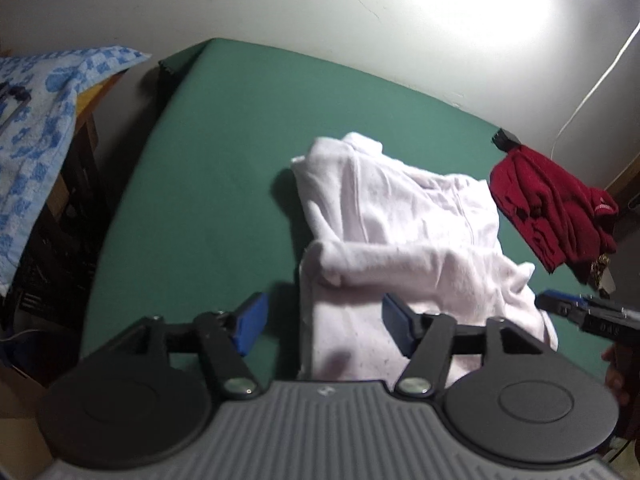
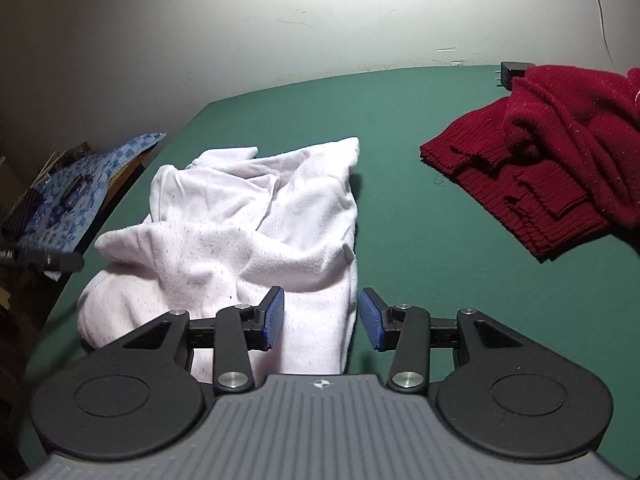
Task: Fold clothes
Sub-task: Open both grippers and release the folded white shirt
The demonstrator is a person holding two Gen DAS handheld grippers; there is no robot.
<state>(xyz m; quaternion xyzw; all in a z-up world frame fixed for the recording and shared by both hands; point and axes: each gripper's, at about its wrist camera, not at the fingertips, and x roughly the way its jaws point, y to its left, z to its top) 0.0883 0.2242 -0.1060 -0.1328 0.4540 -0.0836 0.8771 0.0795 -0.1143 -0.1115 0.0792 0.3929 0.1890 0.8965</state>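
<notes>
A white garment lies partly folded on the green table; it also shows in the right wrist view. My left gripper is open, its jaws astride the garment's near left edge, just above the cloth. My right gripper is open over the garment's near right edge, holding nothing. The right gripper's tip shows at the right in the left wrist view. The left gripper's tip shows at the left in the right wrist view.
A dark red knitted sweater lies crumpled at the table's right, also visible in the left wrist view. A black plug adapter sits behind it. A blue patterned cloth covers furniture left of the table. A white wall stands behind.
</notes>
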